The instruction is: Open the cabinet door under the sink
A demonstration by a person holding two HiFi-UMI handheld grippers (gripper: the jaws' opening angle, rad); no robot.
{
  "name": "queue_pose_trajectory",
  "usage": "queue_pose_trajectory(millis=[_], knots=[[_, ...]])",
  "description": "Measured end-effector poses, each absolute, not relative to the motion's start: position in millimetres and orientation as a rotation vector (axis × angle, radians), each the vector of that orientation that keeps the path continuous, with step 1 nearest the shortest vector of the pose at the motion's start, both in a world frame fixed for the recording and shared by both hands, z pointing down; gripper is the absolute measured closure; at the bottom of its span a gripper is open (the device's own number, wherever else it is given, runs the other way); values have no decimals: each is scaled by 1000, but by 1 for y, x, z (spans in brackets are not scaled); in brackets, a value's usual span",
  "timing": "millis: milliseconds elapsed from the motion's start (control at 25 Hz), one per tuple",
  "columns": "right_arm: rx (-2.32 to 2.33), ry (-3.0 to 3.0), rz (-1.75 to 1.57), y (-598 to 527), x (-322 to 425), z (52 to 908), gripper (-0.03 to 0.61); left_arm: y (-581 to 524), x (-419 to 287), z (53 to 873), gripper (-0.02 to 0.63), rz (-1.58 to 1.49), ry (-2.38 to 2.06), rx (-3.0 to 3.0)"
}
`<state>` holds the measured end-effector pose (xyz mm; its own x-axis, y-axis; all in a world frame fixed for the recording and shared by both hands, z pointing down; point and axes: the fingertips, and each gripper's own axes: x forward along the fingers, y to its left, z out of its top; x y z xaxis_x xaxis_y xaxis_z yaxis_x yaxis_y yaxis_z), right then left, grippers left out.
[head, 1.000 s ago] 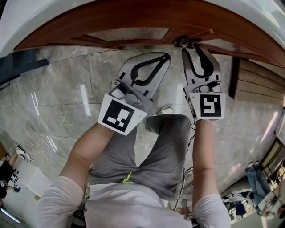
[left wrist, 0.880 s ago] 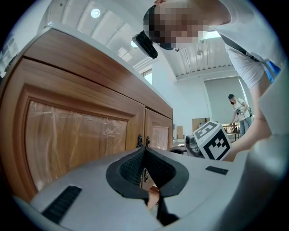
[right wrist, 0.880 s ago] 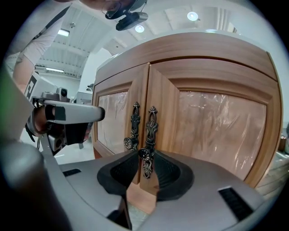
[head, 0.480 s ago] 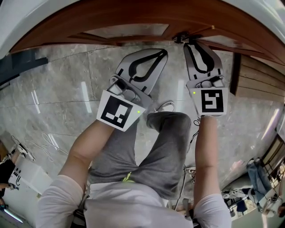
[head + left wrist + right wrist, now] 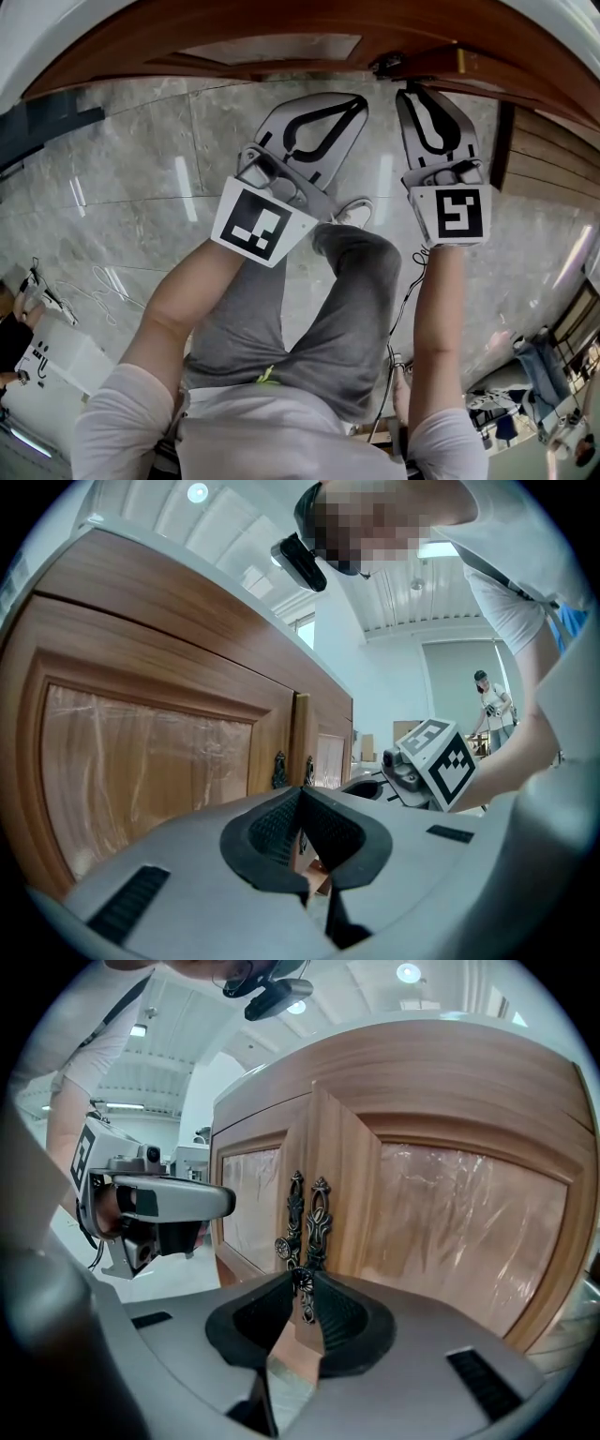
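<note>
The right gripper point(image 5: 302, 1277) has its jaws clenched on the small dark metal knob point(image 5: 301, 1284) of the brown wooden cabinet door point(image 5: 441, 1232), which stands slightly ajar at the far right; the left gripper point(image 5: 302, 793) hovers beside it, jaws pressed together on nothing.

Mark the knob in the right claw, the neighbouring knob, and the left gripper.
Gripped knob point(image 5: 302, 1279): right gripper view, its round head.
Neighbouring knob point(image 5: 282, 1245): right gripper view, its round head.
Left gripper point(image 5: 359, 100): head view, its closed claw tips.
</note>
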<state>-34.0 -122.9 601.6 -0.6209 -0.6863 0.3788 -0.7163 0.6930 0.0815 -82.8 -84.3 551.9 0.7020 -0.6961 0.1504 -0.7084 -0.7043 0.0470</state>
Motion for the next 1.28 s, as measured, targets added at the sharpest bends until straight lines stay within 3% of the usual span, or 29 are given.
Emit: queue_pose_trajectory(millis=[1280], knots=[[993,-2521,32,-101,-24,606,494,-142,-37,563,607,204,-1119,2883]])
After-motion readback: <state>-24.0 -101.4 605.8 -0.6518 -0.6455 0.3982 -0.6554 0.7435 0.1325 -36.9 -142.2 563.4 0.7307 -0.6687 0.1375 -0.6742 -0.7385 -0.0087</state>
